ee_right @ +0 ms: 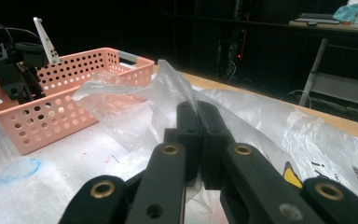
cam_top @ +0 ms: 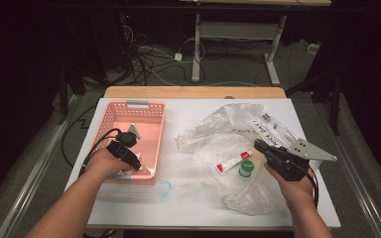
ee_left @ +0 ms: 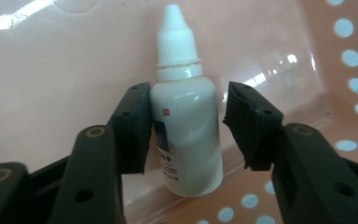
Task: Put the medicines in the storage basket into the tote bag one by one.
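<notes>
A small white dropper bottle (ee_left: 186,126) with a ribbed white cap lies in the pink perforated basket (cam_top: 129,104). My left gripper (ee_left: 186,100) reaches down into the basket's near end (cam_top: 131,166) with its jaws around the bottle's body. The left pad lies against it and the right pad stands a little off. My right gripper (cam_top: 258,145) rests at the right on a crumpled clear plastic bag (cam_top: 228,129). In the right gripper view its jaws (ee_right: 198,109) are closed together, with a fold of the bag (ee_right: 168,79) pinched at their tips.
A red and white tube (cam_top: 233,162) and a green-capped bottle (cam_top: 246,168) lie on the bag beside my right gripper. A small clear blue-tinted lid (cam_top: 164,188) sits on the white sheet (cam_top: 188,208) near the basket's front corner. The wooden table edge (cam_top: 193,92) runs behind.
</notes>
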Action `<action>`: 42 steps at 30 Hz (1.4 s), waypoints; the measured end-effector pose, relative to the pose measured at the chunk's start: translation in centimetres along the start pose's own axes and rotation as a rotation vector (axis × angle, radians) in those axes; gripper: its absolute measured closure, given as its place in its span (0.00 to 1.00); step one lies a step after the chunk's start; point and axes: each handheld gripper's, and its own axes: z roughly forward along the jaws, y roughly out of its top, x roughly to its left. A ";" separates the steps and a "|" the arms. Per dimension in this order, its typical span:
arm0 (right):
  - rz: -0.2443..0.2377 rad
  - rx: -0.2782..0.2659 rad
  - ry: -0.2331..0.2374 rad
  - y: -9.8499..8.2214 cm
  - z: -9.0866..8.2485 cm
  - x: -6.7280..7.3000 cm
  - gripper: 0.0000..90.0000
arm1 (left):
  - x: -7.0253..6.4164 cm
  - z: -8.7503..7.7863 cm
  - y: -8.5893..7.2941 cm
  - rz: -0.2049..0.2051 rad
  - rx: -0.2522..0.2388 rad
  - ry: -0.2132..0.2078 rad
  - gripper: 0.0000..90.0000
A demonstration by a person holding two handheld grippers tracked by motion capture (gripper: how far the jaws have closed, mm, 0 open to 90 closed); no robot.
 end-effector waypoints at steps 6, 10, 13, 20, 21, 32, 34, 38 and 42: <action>-0.005 0.002 0.000 0.0 0.0 0.0 0.99 | -0.1 0.0 -0.1 0.016 -0.003 0.004 0.64; 0.000 0.004 0.000 0.0 0.0 0.0 0.99 | -0.2 -0.2 -0.3 0.023 -0.032 0.006 0.65; -0.003 0.002 -0.001 0.0 -0.1 0.0 0.99 | -0.4 -0.5 -0.6 0.035 -0.072 0.003 0.65; -0.002 0.006 -0.001 0.0 0.0 0.0 0.99 | -0.9 -1.4 -1.6 0.081 -0.200 0.003 0.65; -0.002 0.007 -0.001 0.0 0.0 0.0 0.99 | -1.0 -1.4 -1.8 0.080 -0.212 0.002 0.65; 0.001 0.009 -0.002 -0.1 0.0 0.0 0.99 | -1.2 -2.1 -2.9 0.097 -0.347 0.006 0.65; -0.002 0.008 -0.003 -0.1 0.0 0.0 0.99 | -1.2 -2.3 -3.3 0.097 -0.394 0.004 0.65; -0.006 0.006 -0.002 0.0 0.0 0.0 0.99 | -1.0 -2.8 -4.3 0.095 -0.507 -0.008 0.65; -0.005 0.007 -0.003 -0.1 0.0 -0.1 0.99 | -1.4 -3.2 -5.2 0.105 -0.608 -0.009 0.65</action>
